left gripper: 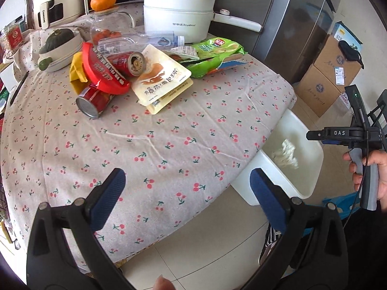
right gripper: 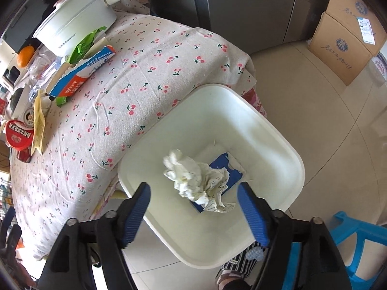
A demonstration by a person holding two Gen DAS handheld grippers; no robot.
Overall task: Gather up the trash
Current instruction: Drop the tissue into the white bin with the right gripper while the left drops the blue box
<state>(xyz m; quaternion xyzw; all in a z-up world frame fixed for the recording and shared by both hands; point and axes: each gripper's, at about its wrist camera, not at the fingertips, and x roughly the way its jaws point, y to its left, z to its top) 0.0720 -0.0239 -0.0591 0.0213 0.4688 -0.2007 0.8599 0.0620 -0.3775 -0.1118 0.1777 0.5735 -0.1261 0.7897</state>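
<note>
A pile of trash lies at the far side of the cherry-print table (left gripper: 145, 140): two red cans (left gripper: 95, 100), a red lid (left gripper: 101, 70), a cream snack pouch (left gripper: 162, 77), a green chip bag (left gripper: 215, 53) and a clear plastic bottle (left gripper: 140, 41). A white bin (right gripper: 273, 145) stands on the floor beside the table, holding crumpled white paper (right gripper: 198, 181) and a blue card (right gripper: 229, 171). My left gripper (left gripper: 186, 188) is open and empty over the table's near edge. My right gripper (right gripper: 193, 207) is open and empty just above the bin; it also shows in the left wrist view (left gripper: 338, 133).
A white electric pot (left gripper: 179, 14), a glass jar with an orange (left gripper: 104, 0) on top, and a bowl with a squash (left gripper: 60, 48) stand behind the trash. Cardboard boxes (right gripper: 346, 43) and a grey fridge (right gripper: 246, 7) are beyond the table. A blue stool (right gripper: 358, 239) is near the bin.
</note>
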